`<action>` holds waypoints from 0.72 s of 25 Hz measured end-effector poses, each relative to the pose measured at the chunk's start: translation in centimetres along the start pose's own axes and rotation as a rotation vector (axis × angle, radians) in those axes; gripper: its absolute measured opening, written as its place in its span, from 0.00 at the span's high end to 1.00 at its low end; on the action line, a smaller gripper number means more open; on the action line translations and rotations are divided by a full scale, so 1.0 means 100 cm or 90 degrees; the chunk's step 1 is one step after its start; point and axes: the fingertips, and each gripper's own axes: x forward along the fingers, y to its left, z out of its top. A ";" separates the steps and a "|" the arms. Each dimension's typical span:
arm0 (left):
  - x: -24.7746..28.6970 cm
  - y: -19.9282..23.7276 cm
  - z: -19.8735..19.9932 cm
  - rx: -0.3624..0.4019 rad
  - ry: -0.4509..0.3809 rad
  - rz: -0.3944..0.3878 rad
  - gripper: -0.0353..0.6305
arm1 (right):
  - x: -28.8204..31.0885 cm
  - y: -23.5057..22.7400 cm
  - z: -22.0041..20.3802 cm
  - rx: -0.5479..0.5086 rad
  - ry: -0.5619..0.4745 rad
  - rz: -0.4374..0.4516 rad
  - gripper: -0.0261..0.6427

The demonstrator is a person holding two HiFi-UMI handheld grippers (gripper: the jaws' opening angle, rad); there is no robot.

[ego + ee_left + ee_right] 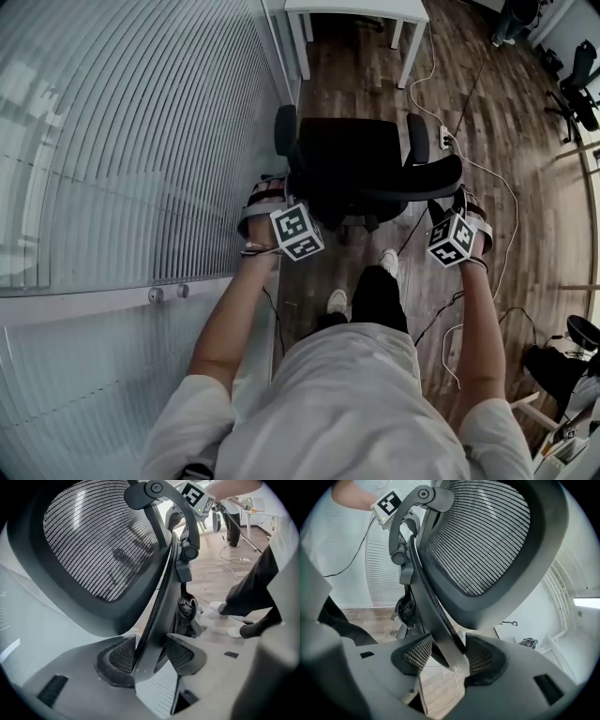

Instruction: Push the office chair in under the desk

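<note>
Left gripper (151, 654), right gripper (449, 656), clamping office chair (373, 155) backrest

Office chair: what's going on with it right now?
A person stands behind the office chair, a tool in each hand. The left tool and the right tool each clamp the backrest frame, one at each side. The chair stands on the wood floor short of the white desk, not yet pushed under it.

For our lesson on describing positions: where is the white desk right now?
In the head view, the white desk stands at the top centre, beyond the office chair, with the slatted glass wall to its left.
</note>
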 end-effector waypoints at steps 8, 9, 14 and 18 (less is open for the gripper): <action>0.030 0.031 0.007 0.008 0.027 0.007 0.62 | 0.032 -0.031 0.006 -0.006 -0.004 -0.002 0.60; 0.032 0.034 0.009 0.009 0.029 0.007 0.62 | 0.035 -0.034 0.007 -0.006 -0.005 -0.003 0.60; 0.046 0.041 0.015 0.008 0.035 0.013 0.62 | 0.048 -0.046 0.003 -0.011 -0.009 -0.010 0.60; 0.060 0.055 0.016 0.006 0.043 0.016 0.62 | 0.063 -0.058 0.008 -0.014 -0.011 -0.017 0.60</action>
